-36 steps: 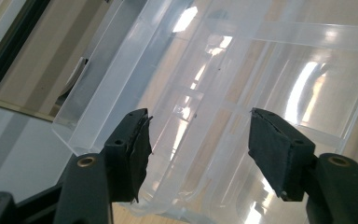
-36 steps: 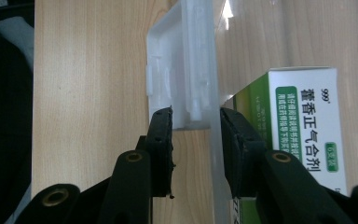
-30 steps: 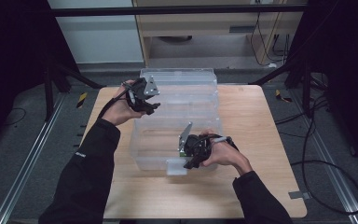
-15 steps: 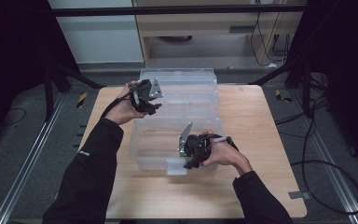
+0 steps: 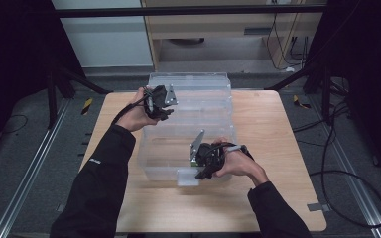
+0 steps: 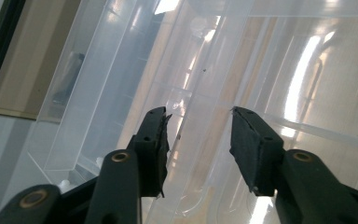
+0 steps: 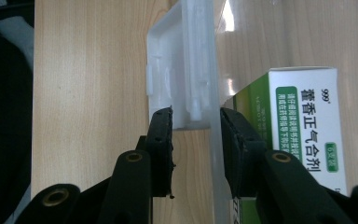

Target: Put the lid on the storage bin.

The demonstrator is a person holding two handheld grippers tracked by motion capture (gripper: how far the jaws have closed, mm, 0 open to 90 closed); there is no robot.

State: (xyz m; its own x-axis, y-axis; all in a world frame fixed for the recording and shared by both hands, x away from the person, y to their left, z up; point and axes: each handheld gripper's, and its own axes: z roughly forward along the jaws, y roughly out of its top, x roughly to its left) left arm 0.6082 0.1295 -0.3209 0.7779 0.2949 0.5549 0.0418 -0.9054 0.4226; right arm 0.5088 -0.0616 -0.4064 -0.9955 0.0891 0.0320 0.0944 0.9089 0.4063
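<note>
Hands come in from the bottom of the high view, each with 1 hand-held gripper. A big clear plastic box (image 5: 188, 129) sits in the middle of the wooden desk (image 5: 278, 163). The left hand-held gripper (image 5: 164, 105) is at the box's far left part. The right hand-held gripper (image 5: 201, 166) is at the near wall, by a white latch (image 5: 187, 177).

Next, the left gripper view. The jaws of the left hand-held gripper (image 6: 199, 140) have just been closing, with a clear rim of the box (image 6: 200, 88) between them. Maybe the pads do not press it yet; glare makes that hard to see.

Last, the right gripper view. The right hand-held gripper (image 7: 196, 140) is closed on the latch (image 7: 182, 79) and the clear wall. A green and white carton (image 7: 303, 126) lies behind that wall.
</note>
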